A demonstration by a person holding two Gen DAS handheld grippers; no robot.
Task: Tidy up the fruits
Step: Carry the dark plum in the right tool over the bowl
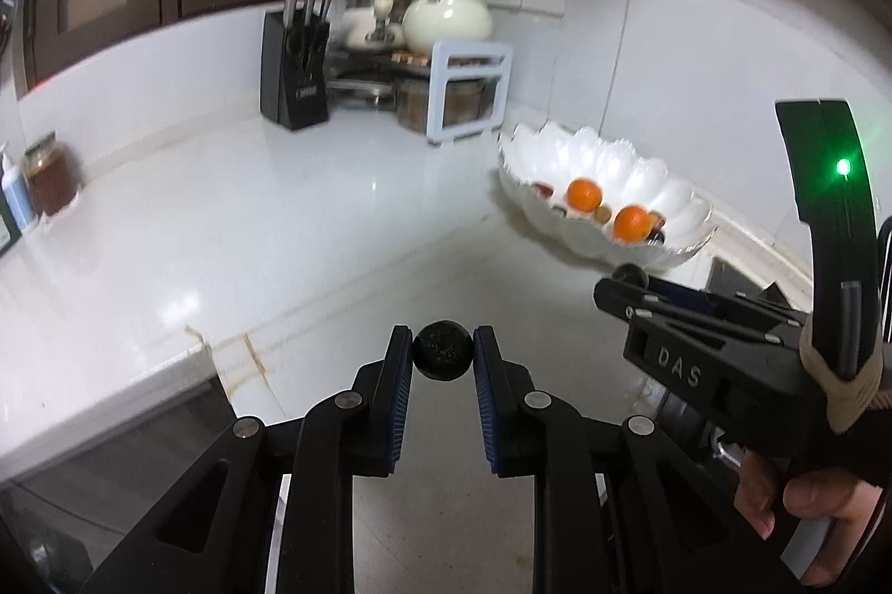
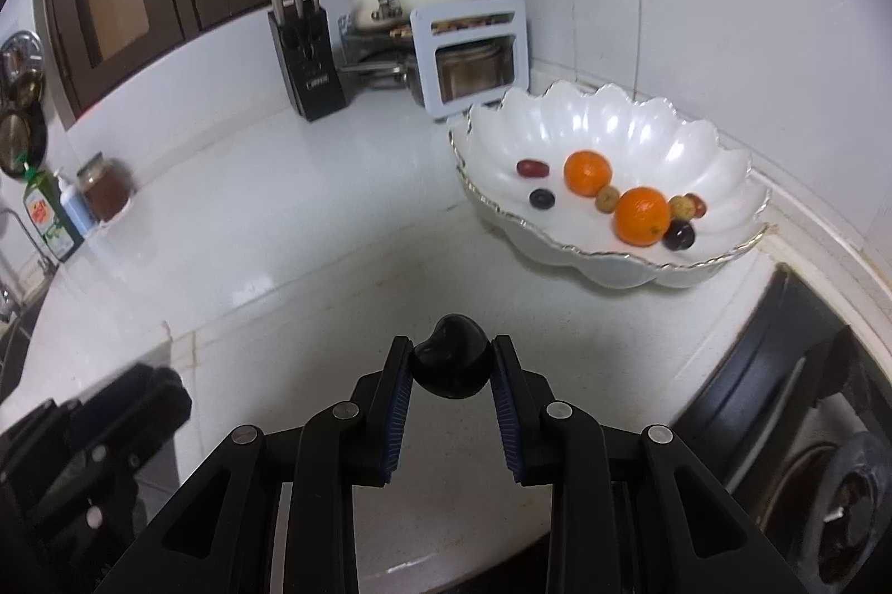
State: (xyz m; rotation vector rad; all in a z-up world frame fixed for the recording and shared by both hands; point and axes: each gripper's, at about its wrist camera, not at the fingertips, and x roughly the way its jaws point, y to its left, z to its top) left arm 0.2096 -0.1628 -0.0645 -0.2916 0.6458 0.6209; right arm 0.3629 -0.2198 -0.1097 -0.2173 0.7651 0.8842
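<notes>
Both my left gripper (image 1: 443, 355) and right gripper (image 2: 452, 365) pinch dark fruit by the tips, so either could slip before the bowl (image 2: 607, 126) ahead.

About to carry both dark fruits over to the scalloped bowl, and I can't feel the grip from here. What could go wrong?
1. The left gripper pinches its small dark fruit only at the pad tips; it could slip out over the countertop.
2. The right gripper grips its dark plum just as far forward, so a jolt may drop it.
3. The white bowl already holds two oranges and small fruits; a hard release could knock them about.
</notes>
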